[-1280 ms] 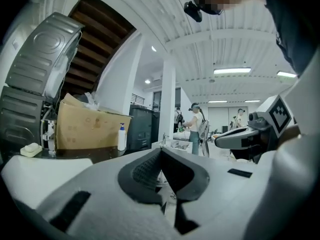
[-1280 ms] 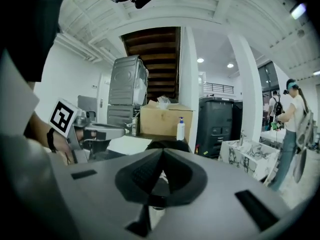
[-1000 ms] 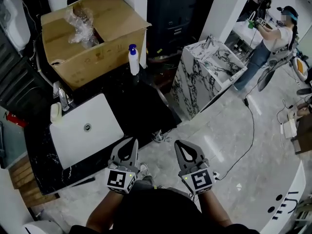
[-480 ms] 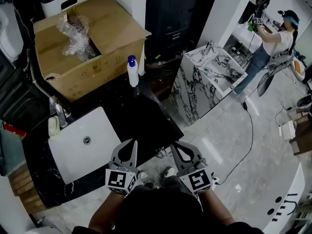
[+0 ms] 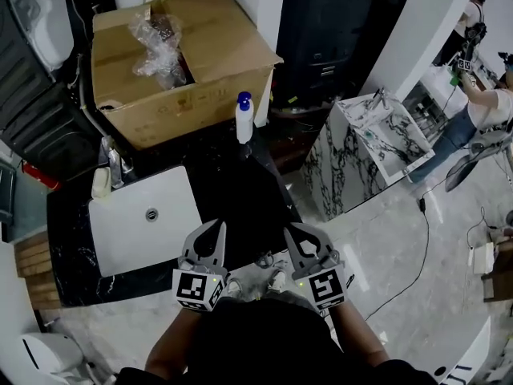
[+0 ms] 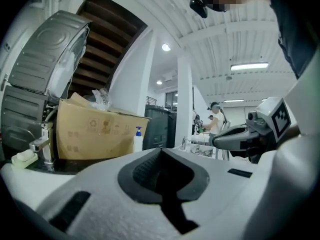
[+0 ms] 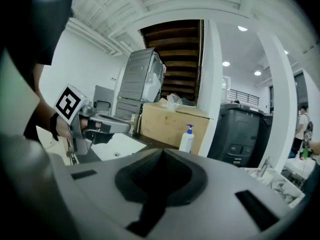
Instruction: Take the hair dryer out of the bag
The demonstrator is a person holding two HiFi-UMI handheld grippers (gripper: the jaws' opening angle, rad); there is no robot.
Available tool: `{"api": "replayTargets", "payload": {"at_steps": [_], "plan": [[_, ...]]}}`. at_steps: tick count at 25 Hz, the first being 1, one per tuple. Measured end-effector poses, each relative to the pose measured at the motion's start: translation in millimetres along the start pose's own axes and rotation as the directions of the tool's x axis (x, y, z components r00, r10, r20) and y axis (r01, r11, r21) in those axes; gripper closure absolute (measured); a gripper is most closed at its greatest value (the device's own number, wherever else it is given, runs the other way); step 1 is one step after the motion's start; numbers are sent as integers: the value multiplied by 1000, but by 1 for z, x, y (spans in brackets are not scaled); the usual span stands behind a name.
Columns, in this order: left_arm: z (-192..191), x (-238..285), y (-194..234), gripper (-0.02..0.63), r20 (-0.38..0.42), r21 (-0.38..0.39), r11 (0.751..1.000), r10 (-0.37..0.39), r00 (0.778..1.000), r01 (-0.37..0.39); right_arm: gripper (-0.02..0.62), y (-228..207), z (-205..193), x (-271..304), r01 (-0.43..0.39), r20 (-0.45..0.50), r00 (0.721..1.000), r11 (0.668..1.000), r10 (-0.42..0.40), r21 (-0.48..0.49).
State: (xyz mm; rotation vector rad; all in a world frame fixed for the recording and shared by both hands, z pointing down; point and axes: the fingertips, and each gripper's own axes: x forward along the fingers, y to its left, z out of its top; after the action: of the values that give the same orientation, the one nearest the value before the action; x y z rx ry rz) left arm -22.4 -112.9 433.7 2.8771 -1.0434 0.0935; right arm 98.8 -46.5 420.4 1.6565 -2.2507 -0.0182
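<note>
A crumpled clear plastic bag (image 5: 159, 43) sticks out of an open cardboard box (image 5: 181, 66) at the back of the black counter; it also shows in the left gripper view as the bag (image 6: 101, 98) and in the right gripper view as the bag (image 7: 172, 100). No hair dryer is in sight. My left gripper (image 5: 217, 228) and right gripper (image 5: 291, 233) are held side by side near the counter's front edge, well short of the box. Both are shut and hold nothing, as the left gripper (image 6: 161, 152) and right gripper (image 7: 162, 153) show in their own views.
A white sink (image 5: 144, 215) with a tap (image 5: 115, 164) and soap (image 5: 100, 182) is set in the counter (image 5: 240, 187). A white pump bottle (image 5: 244, 119) stands beside the box. A marble cabinet (image 5: 365, 147), a dark cabinet (image 5: 329, 30) and a person (image 5: 489, 103) are to the right.
Both grippers, still shut, have drifted toward the counter's front edge. The view has swung so the box and sink sit further right in the picture.
</note>
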Motion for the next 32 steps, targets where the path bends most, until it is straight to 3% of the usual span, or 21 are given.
{"api": "replayTargets", "payload": {"at_steps": [3,6,8,11,14,16,21,24,26,30,32], "plan": [[-10,-6,4,586,-20,-14,999,47,999,-47,581,14,-19,13,-115,-54,992,992,112,-55],[-17,-13,5,586,-37,-21,997,73,997,-74,557,36,-46,29,-267,-149,958,950,244,-164],[-22,-21,7,586,-51,-26,995,96,994,-97,462,57,-54,39,-378,-199,919,904,340,-201],[-30,-34,11,586,-71,-32,991,131,989,-133,370,91,-68,48,-524,-271,844,820,463,-231],[-32,-43,13,586,-78,-28,987,157,985,-160,319,112,-89,55,-608,-368,782,748,504,-267],[-34,-50,14,586,-82,-29,984,173,981,-176,301,114,-102,58,-627,-420,763,722,492,-293],[-48,-62,8,586,-113,-47,980,187,976,-193,296,101,-111,63,-601,-428,764,774,483,-198],[-58,-61,-3,586,-128,-60,981,174,976,-182,299,101,-111,71,-577,-405,780,799,478,-169],[-60,-59,-11,586,-130,-57,984,163,978,-171,368,102,-111,72,-576,-392,781,803,487,-150],[-67,-55,-25,586,-138,-51,987,146,980,-155,422,98,-105,72,-578,-357,779,811,515,-92],[-70,-54,-31,586,-142,-53,987,145,979,-154,535,88,-98,75,-553,-335,798,830,501,-76]]}}
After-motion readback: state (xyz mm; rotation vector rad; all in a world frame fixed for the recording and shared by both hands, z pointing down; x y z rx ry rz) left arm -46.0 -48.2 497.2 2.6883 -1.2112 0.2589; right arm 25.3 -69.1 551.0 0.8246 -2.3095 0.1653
